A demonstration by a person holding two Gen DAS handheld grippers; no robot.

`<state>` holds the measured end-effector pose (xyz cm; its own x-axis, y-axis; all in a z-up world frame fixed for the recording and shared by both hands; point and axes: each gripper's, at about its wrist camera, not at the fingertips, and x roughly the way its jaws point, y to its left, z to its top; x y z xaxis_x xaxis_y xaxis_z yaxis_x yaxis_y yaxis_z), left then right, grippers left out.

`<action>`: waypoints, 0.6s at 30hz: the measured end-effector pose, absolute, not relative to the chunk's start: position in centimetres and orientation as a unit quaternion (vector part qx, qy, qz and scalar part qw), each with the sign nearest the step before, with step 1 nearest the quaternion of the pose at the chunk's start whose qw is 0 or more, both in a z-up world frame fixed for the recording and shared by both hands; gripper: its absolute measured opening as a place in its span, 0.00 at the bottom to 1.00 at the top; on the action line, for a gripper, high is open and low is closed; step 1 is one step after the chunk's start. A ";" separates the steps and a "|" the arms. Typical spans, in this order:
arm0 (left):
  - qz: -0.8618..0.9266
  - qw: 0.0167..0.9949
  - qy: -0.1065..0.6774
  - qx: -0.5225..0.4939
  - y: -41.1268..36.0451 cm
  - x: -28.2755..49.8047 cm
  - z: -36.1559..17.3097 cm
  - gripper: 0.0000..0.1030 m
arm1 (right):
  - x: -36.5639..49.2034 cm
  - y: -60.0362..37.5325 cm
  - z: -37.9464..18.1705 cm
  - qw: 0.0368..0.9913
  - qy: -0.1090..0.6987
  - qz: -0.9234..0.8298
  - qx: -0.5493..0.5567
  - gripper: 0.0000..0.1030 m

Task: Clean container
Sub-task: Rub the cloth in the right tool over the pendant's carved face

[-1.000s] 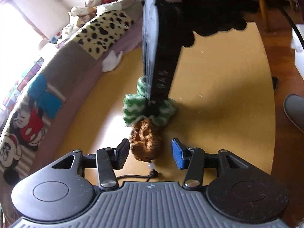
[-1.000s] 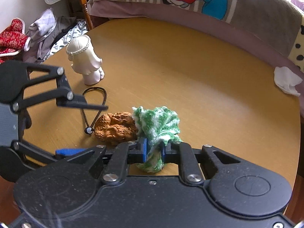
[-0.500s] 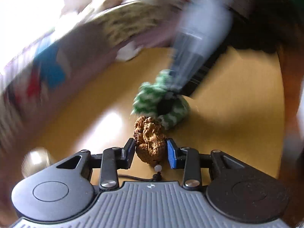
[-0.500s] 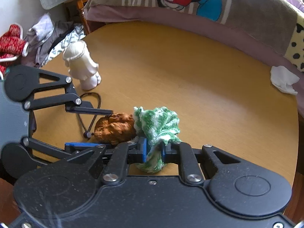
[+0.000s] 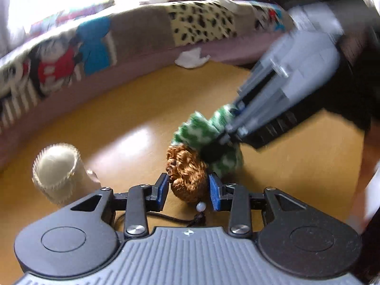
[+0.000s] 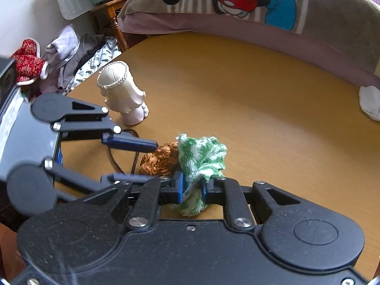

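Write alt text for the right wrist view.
The right hand-held gripper pinches a green-and-white terry cloth against a carved brown ornament on a yellow-brown wooden table. The left hand-held gripper straddles the ornament, and a white ceramic figurine vase stands behind.

Two matching black handheld grippers with blue pads

The left gripper (image 5: 188,191) has a ribbed grey housing, round black side discs, silver pivot screws on black linkage bars and blue finger pads (image 5: 163,190). The right gripper (image 6: 192,187) has a speckled matte-black shell, the same discs, screws and blue pads.
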<state>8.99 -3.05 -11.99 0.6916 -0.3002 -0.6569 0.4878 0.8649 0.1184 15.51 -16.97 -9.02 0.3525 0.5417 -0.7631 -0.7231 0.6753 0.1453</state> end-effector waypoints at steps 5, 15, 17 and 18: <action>-0.205 0.903 0.302 0.227 -4.5 7.7 -12.6 0.33 | 15.5 -16.7 -8.6 0.817 0.411 0.390 -0.107 0.13; -0.174 0.908 0.290 0.249 -5.1 7.6 -13.1 0.33 | 15.1 -16.9 -7.9 0.806 0.406 0.422 -0.082 0.14; -0.171 0.908 0.289 0.251 -5.2 7.8 -13.2 0.32 | 15.1 -16.9 -7.9 0.805 0.406 0.425 -0.082 0.14; -0.172 0.907 0.290 0.254 -5.3 7.8 -13.2 0.32 | 15.1 -17.0 -7.9 0.805 0.407 0.425 -0.081 0.14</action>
